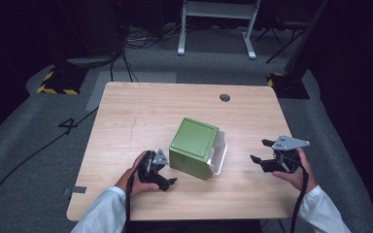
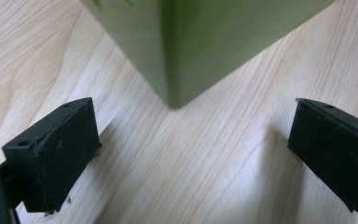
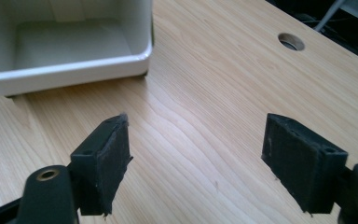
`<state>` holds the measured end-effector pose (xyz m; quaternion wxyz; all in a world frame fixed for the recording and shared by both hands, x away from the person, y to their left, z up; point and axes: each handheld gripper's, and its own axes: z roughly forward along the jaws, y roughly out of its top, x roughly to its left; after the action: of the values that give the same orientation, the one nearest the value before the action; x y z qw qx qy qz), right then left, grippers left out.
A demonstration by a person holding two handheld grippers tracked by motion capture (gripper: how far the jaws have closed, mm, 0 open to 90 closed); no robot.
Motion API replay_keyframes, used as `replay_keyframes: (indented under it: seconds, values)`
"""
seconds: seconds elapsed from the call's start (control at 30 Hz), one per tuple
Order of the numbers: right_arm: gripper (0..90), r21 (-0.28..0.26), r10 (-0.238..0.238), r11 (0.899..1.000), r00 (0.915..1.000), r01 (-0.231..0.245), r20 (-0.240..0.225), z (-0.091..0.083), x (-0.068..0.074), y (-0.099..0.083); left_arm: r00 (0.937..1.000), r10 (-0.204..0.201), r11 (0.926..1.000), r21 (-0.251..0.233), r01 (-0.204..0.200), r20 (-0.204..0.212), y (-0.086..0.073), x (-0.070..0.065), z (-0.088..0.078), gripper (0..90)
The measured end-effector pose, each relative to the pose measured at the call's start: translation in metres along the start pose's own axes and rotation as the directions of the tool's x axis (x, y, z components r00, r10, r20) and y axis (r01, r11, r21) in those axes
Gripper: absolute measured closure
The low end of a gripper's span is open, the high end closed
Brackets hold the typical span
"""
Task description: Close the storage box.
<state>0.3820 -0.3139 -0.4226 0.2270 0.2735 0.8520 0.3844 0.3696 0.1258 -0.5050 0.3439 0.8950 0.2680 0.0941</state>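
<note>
My left claw [image 1: 167,175] gapes empty just off the green bin's [image 1: 194,145] near corner. My right claw [image 1: 262,151], also spread, faces its white open mouth across bare desk [image 1: 126,126].

Lab / recording-rig space, not a home or office.
Bare wooden tabletop [image 1: 141,121] with a cable hole [image 1: 225,97] on grey carpet [image 1: 24,141]; black curtains all round, loose cables [image 1: 141,39] on the floor, yellow-black hazard-taped stand bases [image 1: 57,86], a "4" floor marking [image 1: 69,124], white frame legs [image 1: 213,24] behind.
</note>
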Motion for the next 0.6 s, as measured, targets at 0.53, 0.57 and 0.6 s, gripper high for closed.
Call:
replay_keyframes:
  seconds: [0.53, 0.57, 0.6]
  values:
    - [21.7, 0.060, 0.080, 0.995, 0.9941, -0.085, 0.073, -0.027, -0.020, -0.055, 0.9985, -0.041, 0.9992, -0.002, 0.041, -0.036, -0.020, 0.008, -0.018, 1.8]
    - [21.7, 0.063, 0.091, 0.993, 0.9930, -0.096, 0.075, -0.028, -0.021, -0.059, 0.9983, -0.044, 0.9990, -0.001, 0.044, -0.040, -0.021, 0.008, -0.019, 1.8]
    - [21.7, 0.065, 0.099, 0.992, 0.9918, -0.104, 0.081, -0.029, -0.022, -0.063, 0.9980, -0.047, 0.9989, -0.003, 0.047, -0.043, -0.023, 0.009, -0.020, 1.8]
